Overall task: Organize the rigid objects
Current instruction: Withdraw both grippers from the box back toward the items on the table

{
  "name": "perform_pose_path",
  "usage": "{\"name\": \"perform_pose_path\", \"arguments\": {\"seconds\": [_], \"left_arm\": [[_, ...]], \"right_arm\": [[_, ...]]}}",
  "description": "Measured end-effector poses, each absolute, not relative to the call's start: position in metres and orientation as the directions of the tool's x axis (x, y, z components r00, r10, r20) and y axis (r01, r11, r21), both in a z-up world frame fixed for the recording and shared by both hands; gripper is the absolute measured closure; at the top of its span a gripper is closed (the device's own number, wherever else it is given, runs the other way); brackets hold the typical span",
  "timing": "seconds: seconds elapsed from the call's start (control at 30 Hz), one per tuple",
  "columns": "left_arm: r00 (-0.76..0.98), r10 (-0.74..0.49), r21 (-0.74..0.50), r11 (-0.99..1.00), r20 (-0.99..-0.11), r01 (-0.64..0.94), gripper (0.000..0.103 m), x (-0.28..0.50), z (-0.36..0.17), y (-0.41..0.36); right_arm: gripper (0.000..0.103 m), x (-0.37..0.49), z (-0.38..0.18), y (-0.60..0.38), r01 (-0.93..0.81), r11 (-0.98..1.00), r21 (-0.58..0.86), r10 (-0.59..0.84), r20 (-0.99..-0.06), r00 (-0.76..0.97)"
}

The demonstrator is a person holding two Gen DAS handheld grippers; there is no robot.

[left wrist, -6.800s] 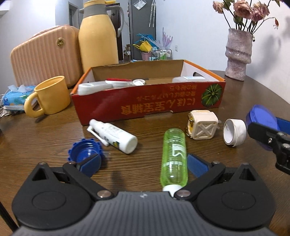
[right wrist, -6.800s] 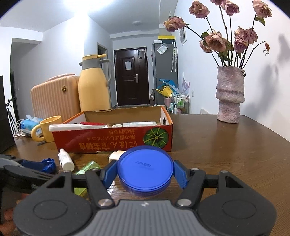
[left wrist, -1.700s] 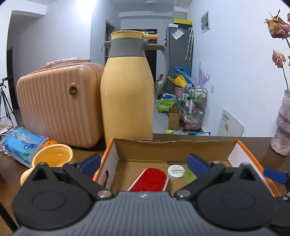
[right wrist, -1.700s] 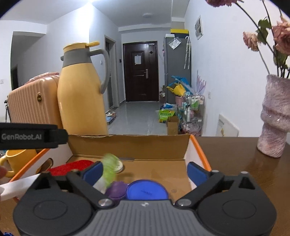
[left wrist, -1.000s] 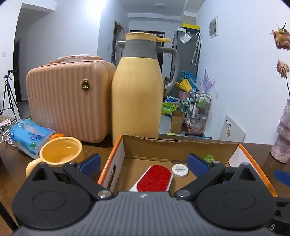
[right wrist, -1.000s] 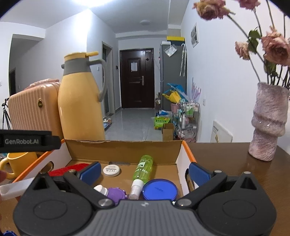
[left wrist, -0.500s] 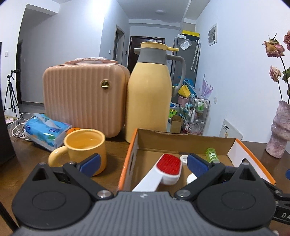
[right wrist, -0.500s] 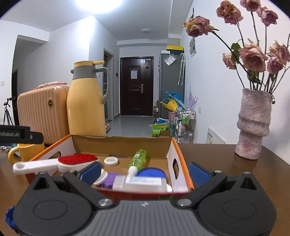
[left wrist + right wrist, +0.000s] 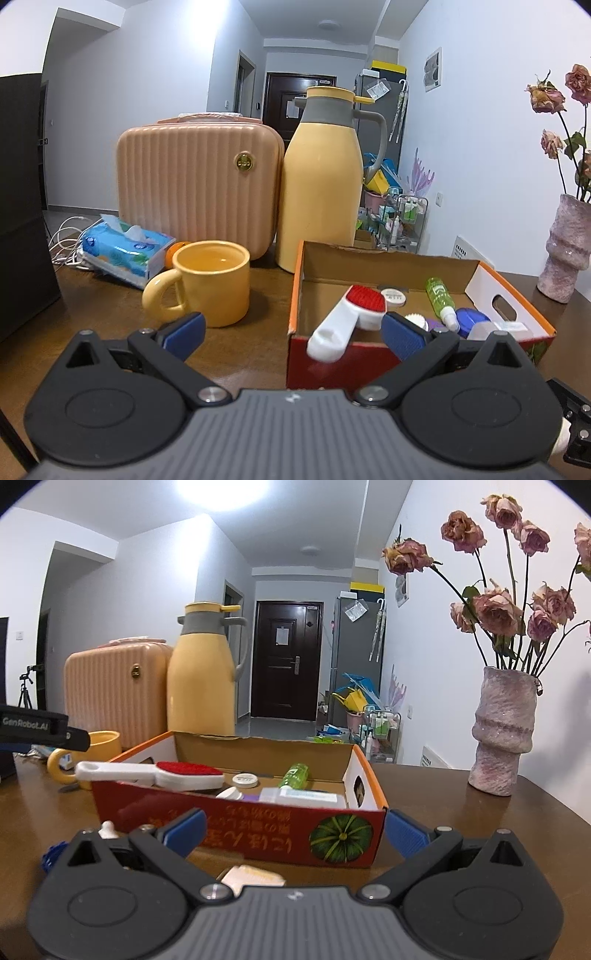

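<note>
Leftmost on the table (image 9: 258,350) stands a yellow mug (image 9: 210,282), behind it a peach case (image 9: 195,184) and a yellow jug (image 9: 319,177). Next comes the red cardboard box (image 9: 258,834), holding a red lint brush (image 9: 347,314), a green spray bottle (image 9: 437,295) and a blue lid (image 9: 472,319). Both the left gripper (image 9: 291,332) and the right gripper (image 9: 291,830) hang before the box with fingers spread wide, gripping nothing. A cream plug adapter (image 9: 255,877) lies under the right one. Rightmost stands a pink vase (image 9: 504,731).
</note>
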State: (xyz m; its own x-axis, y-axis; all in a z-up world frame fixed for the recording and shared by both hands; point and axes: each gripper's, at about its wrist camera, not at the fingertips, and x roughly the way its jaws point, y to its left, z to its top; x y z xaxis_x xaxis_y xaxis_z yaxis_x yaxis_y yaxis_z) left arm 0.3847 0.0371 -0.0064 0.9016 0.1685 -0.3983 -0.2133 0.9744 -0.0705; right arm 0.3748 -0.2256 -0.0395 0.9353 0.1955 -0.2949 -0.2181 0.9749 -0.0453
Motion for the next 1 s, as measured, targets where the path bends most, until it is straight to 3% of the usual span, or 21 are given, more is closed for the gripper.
{"name": "perform_pose_path", "arguments": {"seconds": [1.0], "left_arm": [[0.889,0.123,-0.040,0.987,-0.442,-0.157,0.000,0.324,-0.023,0.045]], "right_arm": [[0.000,0.313,-0.054,-0.231,-0.169,0.986,-0.011,0.157,-0.314,0.936]]}}
